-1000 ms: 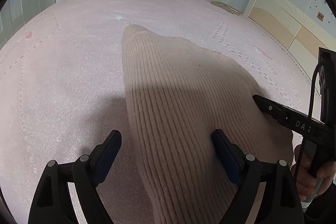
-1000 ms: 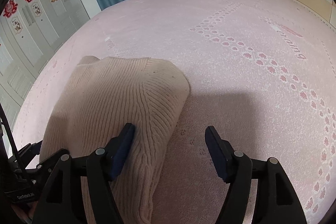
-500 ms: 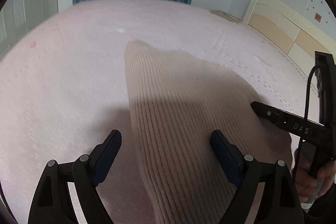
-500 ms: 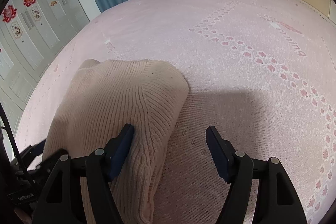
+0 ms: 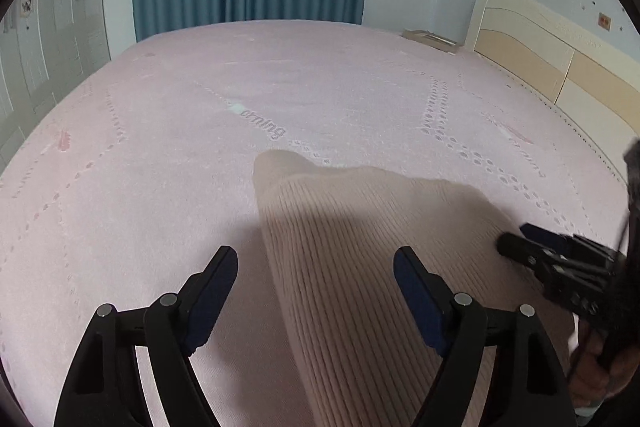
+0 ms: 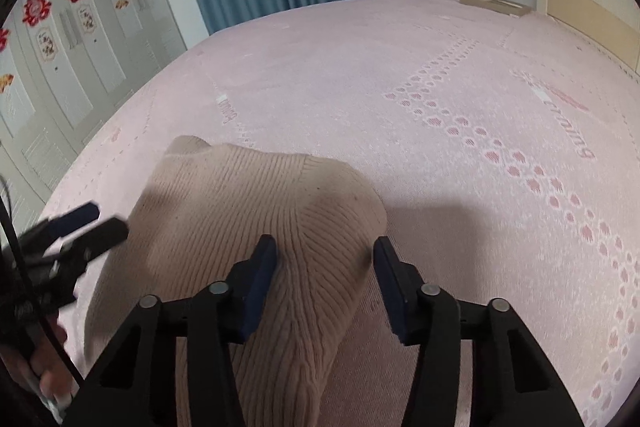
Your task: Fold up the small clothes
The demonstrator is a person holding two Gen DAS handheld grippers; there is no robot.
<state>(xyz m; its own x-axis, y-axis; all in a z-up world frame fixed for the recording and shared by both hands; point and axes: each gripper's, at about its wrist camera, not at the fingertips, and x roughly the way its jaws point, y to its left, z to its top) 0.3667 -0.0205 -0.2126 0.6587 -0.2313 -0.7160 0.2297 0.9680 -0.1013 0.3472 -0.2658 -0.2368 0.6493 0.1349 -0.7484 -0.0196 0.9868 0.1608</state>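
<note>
1. The task's thing is a beige ribbed knit garment lying on the pink bed. In the left wrist view it fills the lower centre and lower right of the frame; in the right wrist view it fills the lower left and centre.

2. Judged from its compact, doubled-over outline with one rounded folded edge toward the right of the right wrist view, at least one fold looks made. No sleeves or hem can be told apart, so how many folds are in cannot be told.

3. The left gripper is released, jaws spread wide. One finger sits over the bare bed, the other over the knit, and nothing is pinched between them.

4. The right gripper is also released, though its jaws stand closer together. They straddle the garment's right-hand ridge, with cloth between them but no visible pinch.

5. What seems left: a further fold or a final tidying of the bundle, and possibly setting it aside. No other clothes show in either view, so the remaining pile, if any, cannot be judged.
</note>
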